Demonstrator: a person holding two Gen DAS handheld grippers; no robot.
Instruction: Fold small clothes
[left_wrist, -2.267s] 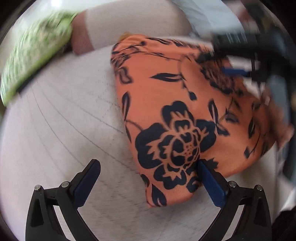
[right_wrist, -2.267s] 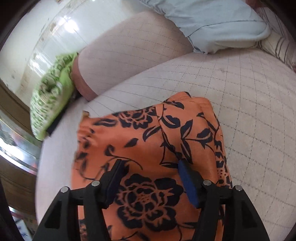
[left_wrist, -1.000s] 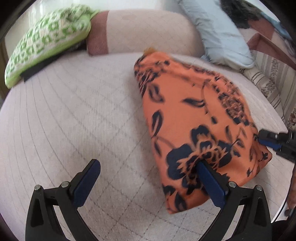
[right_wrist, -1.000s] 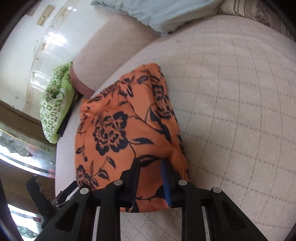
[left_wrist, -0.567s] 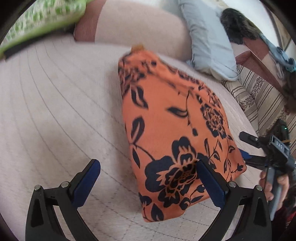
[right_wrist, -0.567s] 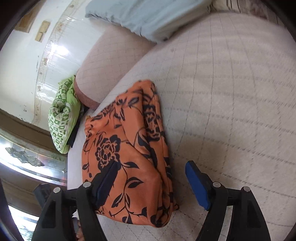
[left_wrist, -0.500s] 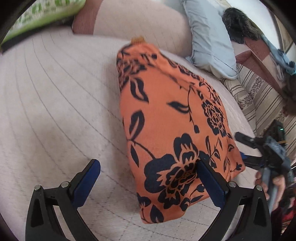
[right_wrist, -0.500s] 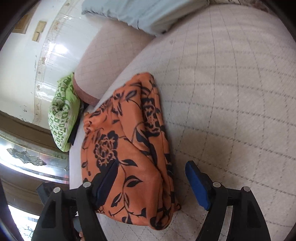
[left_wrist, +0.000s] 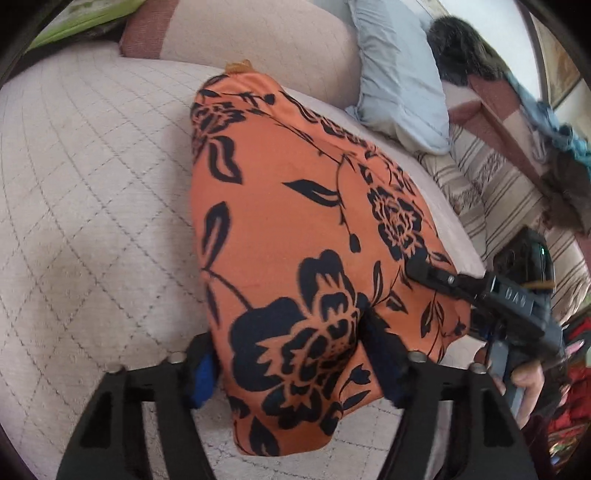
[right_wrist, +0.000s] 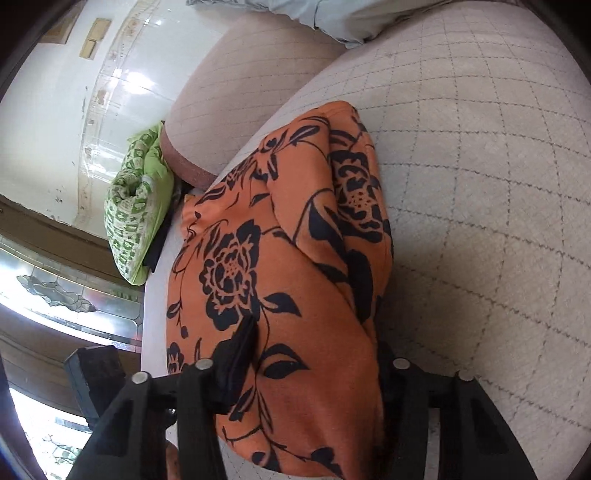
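The left claw (left_wrist: 291, 363) is closing on the near end of a folded orange garment with a black floral print (left_wrist: 295, 229), its blue-padded fingers (left_wrist: 202, 373) set on either side of the bundle and pressing into the cloth. The right claw (right_wrist: 314, 360) is closing on the same garment (right_wrist: 280, 258) at its other near corner, one dark finger (right_wrist: 238, 343) lying on top of the fabric and the other tucked against the folded edge; in the left wrist view it reaches in from the right, held in a person's hand (left_wrist: 524, 380). The garment lies lengthwise on a pale quilted sofa seat (left_wrist: 92, 184), its far end close to a beige bolster cushion (left_wrist: 258, 40). A light blue pillow (left_wrist: 399, 77) leans beyond the bolster, beside a striped cover (left_wrist: 491, 184). At the seat's far left corner rests a green-and-white patterned cushion (right_wrist: 136, 206), below a white tiled wall (right_wrist: 74, 110).
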